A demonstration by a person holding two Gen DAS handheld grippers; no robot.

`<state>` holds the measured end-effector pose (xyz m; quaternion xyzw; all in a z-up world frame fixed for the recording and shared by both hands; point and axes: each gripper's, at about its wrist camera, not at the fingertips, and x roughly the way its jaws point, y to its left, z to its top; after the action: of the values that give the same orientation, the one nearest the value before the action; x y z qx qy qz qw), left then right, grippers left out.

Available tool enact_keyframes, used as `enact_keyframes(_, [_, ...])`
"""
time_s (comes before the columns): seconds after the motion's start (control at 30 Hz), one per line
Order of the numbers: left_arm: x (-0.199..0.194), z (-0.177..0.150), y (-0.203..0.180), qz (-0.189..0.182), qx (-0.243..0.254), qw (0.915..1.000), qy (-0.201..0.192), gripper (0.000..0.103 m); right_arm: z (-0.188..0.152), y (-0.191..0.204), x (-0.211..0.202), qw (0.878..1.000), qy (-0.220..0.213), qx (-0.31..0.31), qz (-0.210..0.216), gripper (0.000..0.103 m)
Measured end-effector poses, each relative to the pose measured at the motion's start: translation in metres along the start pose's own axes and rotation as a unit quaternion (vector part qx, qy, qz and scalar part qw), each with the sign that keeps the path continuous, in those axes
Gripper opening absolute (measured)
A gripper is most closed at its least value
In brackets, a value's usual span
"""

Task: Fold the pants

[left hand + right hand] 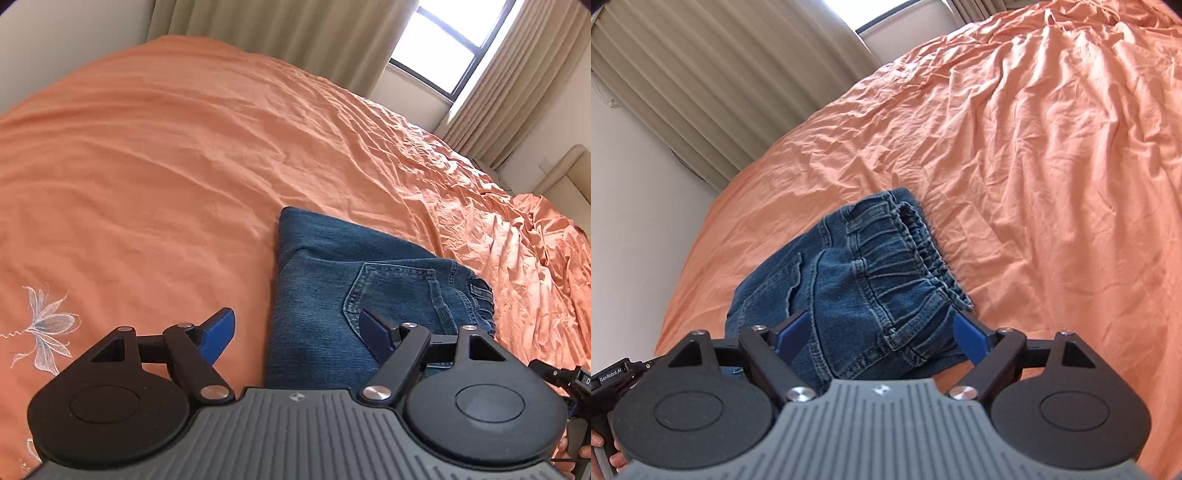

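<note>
A pair of blue jeans [332, 277] lies folded into a compact bundle on the orange bedsheet [166, 166], back pocket up. My left gripper [295, 325] hovers over its near left edge, jaws wide open; the right blue pad [373, 332] is above the denim, the left pad [219, 332] above bare sheet. In the right wrist view the jeans [849, 280] show their gathered elastic waistband. My right gripper [881, 325] stands open above the near end of the bundle, which lies between and below the blue pads [967, 336]; neither pad presses it.
The orange bedsheet [1052, 184] spreads wrinkled far to the right. A white embroidered flower [44, 325] marks the sheet at the left. Beige curtains [720, 85] and a window [439, 48] stand behind the bed. A person's fingers [598, 443] show at the lower left.
</note>
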<state>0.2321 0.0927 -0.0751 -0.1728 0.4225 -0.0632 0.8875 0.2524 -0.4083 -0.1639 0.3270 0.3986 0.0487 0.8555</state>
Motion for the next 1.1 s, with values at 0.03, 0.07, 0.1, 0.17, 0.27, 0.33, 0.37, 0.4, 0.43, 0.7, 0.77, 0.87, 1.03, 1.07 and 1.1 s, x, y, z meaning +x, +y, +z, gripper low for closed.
enact_keyframes(0.03, [0.005,-0.002,0.008,-0.010,-0.013,0.9999,0.004,0.089,-0.002,-0.007,0.004,1.000,0.003,0.018,0.007,0.081])
enact_keyframes(0.07, [0.010,-0.004,0.015,-0.024,-0.027,0.9993,0.008,0.089,-0.005,-0.016,0.010,0.999,0.006,0.043,0.017,0.081])
enact_keyframes(0.1, [0.015,-0.006,0.022,-0.041,-0.042,0.9982,0.011,0.089,-0.008,-0.023,0.015,0.998,0.010,0.060,0.024,0.081])
enact_keyframes(0.17, [0.026,-0.012,0.039,-0.082,-0.078,0.9934,0.022,0.089,-0.015,-0.035,0.025,0.996,0.016,0.079,0.027,0.081])
enact_keyframes(0.27, [0.040,-0.019,0.051,-0.091,-0.106,0.9892,0.045,0.089,-0.018,-0.046,0.035,0.993,0.016,0.113,0.041,0.082])
enact_keyframes(0.33, [0.047,-0.019,0.053,-0.086,-0.100,0.9899,0.051,0.089,-0.016,-0.050,0.040,0.992,0.014,0.122,0.041,0.082])
enact_keyframes(0.37, [0.051,-0.019,0.053,-0.086,-0.098,0.9900,0.055,0.090,-0.015,-0.054,0.044,0.990,0.012,0.131,0.041,0.082])
enact_keyframes(0.4, [0.055,-0.019,0.053,-0.089,-0.099,0.9893,0.060,0.090,-0.014,-0.058,0.047,0.989,0.010,0.140,0.044,0.081])
enact_keyframes(0.43, [0.059,-0.019,0.053,-0.097,-0.102,0.9881,0.062,0.090,-0.014,-0.061,0.050,0.988,0.009,0.146,0.048,0.081])
enact_keyframes(0.7, [0.093,-0.017,0.058,-0.138,-0.119,0.9798,0.083,0.085,-0.005,-0.068,0.078,0.986,0.013,0.145,0.078,0.075])
enact_keyframes(0.77, [0.097,-0.014,0.059,-0.146,-0.127,0.9779,0.080,0.082,-0.003,-0.070,0.083,0.985,0.009,0.151,0.087,0.072])
enact_keyframes(0.87, [0.110,-0.008,0.057,-0.156,-0.132,0.9755,0.082,0.071,0.000,-0.074,0.090,0.981,0.007,0.161,0.104,0.065])
enact_keyframes(1.03, [0.123,-0.005,0.054,-0.161,-0.138,0.9736,0.084,0.043,0.003,-0.076,0.094,0.980,0.007,0.155,0.124,0.051])
enact_keyframes(1.07, [0.123,-0.004,0.053,-0.159,-0.132,0.9747,0.085,0.039,0.003,-0.076,0.094,0.980,0.007,0.154,0.127,0.050])
enact_keyframes(1.1, [0.122,-0.003,0.052,-0.156,-0.124,0.9764,0.084,0.034,0.004,-0.075,0.094,0.979,0.006,0.154,0.130,0.047])
